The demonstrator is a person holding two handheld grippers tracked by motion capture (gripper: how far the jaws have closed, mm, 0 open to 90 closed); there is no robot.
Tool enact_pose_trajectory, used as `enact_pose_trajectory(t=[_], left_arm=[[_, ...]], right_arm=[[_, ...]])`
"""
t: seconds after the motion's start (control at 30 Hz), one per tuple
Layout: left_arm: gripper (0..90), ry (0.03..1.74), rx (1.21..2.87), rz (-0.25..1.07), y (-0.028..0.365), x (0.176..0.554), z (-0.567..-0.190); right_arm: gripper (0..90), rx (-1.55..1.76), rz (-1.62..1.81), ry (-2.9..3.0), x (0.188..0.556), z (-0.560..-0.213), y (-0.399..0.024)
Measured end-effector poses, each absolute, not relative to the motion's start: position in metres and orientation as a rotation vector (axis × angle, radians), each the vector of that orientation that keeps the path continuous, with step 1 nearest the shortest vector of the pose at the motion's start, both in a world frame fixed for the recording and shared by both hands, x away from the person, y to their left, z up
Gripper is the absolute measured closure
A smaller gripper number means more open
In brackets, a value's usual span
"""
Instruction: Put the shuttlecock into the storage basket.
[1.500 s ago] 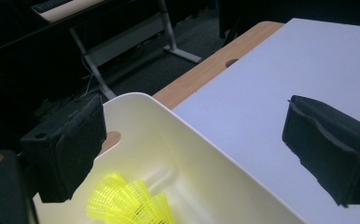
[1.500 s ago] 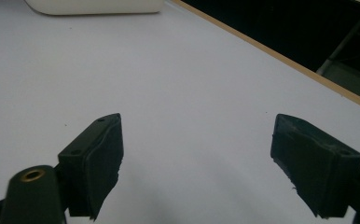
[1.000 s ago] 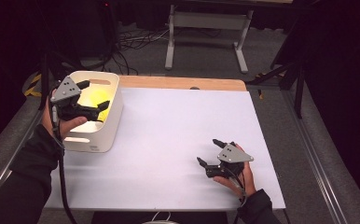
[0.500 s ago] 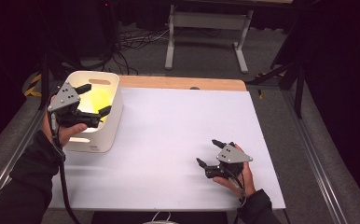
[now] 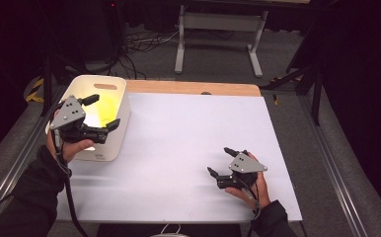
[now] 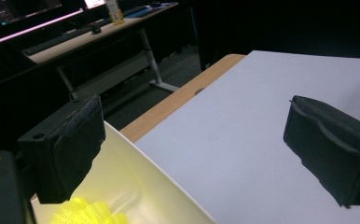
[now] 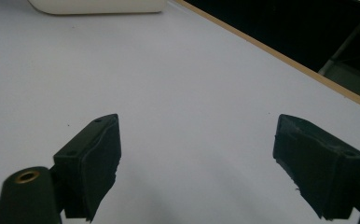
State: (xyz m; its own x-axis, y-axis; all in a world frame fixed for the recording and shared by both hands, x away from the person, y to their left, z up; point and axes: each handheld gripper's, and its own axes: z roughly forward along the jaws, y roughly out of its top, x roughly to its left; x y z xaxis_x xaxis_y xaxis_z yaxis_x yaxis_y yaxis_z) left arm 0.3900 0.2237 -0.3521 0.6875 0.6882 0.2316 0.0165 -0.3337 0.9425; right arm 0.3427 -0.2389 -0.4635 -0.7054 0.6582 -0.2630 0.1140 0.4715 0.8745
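Observation:
A white bin stands at the table's left edge with a yellow, net-like thing inside it. My left gripper hovers over the bin's near right part, open and empty. In the left gripper view, the gripper has one jaw above the bin's inner wall and the other over the table; the yellow thing lies below the left jaw. My right gripper rests low at the front right of the table, open, with nothing between the jaws. In the right gripper view, bare table lies beneath the gripper.
The table top is white with a wooden strip along its far edge. The bin lies far ahead in the right gripper view. A metal stand and cables sit on the floor beyond the table.
My left gripper has drifted a little toward the person and to the left over the bin, still open. The right gripper has stayed put.

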Motion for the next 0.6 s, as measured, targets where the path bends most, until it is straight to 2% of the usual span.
enact_pose_trajectory(t=[0.6], left_arm=[[5.4, 0.471, 1.783, 0.744, 0.213, 0.373, -0.362]], right_arm=[[16.8, 0.627, 1.214, 2.135, 0.341, -0.462, -0.237]])
